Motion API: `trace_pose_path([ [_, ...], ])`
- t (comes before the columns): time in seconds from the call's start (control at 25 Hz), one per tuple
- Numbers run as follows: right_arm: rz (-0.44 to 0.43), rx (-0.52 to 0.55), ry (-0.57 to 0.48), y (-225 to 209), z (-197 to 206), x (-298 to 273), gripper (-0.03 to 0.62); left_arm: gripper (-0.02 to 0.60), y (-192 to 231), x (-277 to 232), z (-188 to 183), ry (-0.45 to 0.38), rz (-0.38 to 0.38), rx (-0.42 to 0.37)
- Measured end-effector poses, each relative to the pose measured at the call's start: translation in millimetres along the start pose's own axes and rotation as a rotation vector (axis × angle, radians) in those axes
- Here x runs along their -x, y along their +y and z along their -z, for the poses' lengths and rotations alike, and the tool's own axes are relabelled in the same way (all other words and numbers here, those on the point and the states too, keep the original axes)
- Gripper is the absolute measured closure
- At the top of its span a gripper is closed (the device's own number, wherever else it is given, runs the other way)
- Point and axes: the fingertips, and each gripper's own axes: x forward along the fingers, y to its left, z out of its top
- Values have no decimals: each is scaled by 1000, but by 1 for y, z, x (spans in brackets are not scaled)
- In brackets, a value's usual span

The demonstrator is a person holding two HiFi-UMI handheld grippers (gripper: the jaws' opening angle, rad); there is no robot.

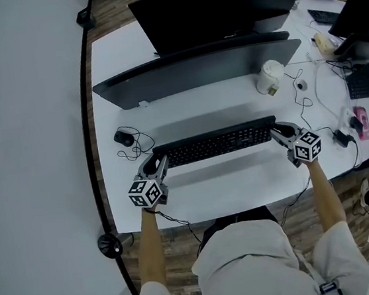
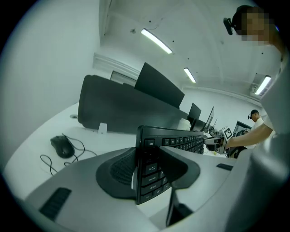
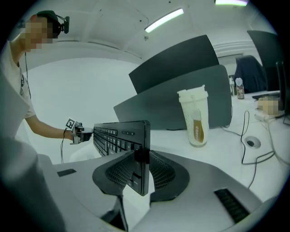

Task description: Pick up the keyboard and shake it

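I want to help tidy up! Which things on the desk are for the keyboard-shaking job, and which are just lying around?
For the job:
- keyboard
- left gripper, clamped on one end of it
- right gripper, clamped on the other end

Just lying about:
- mouse with its cord
- cup
- monitor
- second keyboard at the far right

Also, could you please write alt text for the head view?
A person holds a black keyboard by both ends over a white desk, the left gripper shut on its left end and the right gripper on its right end. A mouse and a cup sit behind it.
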Motion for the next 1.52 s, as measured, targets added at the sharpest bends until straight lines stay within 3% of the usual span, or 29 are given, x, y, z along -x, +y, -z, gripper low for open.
trace_pose_path([
  [0.2, -4, 71, -103, 3, -59, 10, 465, 416, -8, 10, -61, -115, 6, -90],
  [0.4, -4, 132, -142, 6, -92, 17, 468, 416, -17, 18, -101, -185, 27, -168],
  [0.64, 14, 157, -201, 14, -113, 32, 468, 416, -29, 27, -118, -231, 48, -165],
  [0.88, 25, 122, -184, 10, -92, 39, 467, 404, -39, 28, -99, -172, 120, -111],
  [1.12, 31, 80, -100, 2, -47, 28, 467, 403, -33, 11, -54, -54, 92, -203],
  [1.36, 71, 6, -25, -16, 5, 11, 467, 402, -16, -19, 7, 44, 72, -102],
  [1.52, 104, -5, -5, -28, 22, -7, 465, 402, 0, -37, 26, 63, 44, -71],
])
